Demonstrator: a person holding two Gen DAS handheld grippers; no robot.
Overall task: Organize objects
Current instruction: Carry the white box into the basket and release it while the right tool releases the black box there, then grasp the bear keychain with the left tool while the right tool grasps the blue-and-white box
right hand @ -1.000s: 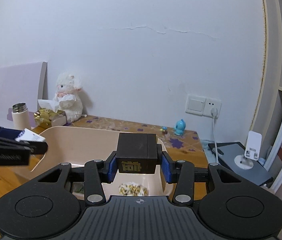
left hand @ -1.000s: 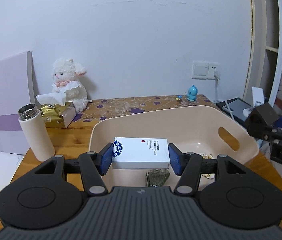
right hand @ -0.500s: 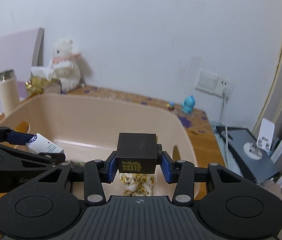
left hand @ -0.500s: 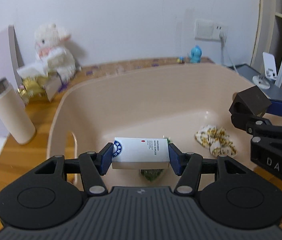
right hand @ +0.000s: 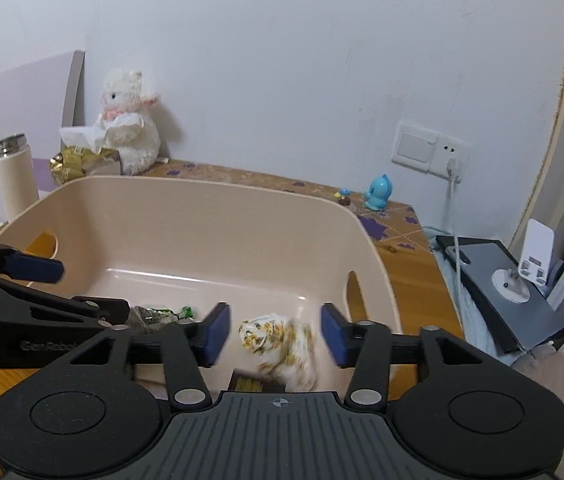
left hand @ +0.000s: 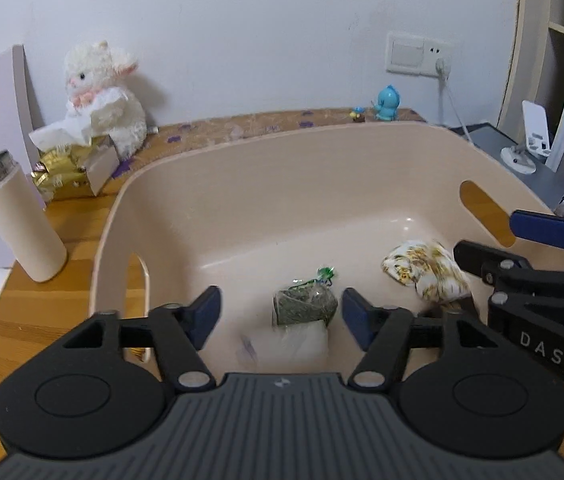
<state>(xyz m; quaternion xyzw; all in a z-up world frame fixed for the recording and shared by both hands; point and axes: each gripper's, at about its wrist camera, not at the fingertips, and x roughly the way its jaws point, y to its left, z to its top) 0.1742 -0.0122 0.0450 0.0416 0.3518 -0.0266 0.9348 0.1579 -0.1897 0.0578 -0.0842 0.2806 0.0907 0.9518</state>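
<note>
Beige plastic tub (left hand: 321, 168) on your bench (left hand: 14, 320), inside it a blurred white box (left hand: 301, 342), green-filled packet (left hand: 305, 306), floral pouch (right hand: 282, 340), left tongs (left hand: 280, 314) and right tongs (right hand: 274, 332) both spread apart, empty.

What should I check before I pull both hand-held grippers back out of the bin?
1. Left hand-held gripper open, nothing between its fingers: ok.
2. Right hand-held gripper open, nothing between its fingers: ok.
3. White box inside the beige bin, blurred below the left fingers: ok.
4. Dark box in the bin beside the patterned pouch: ok.
5. White box settled flat: cannot tell, blurred.
6. Cream bottle upright outside the bin: ok.
</note>
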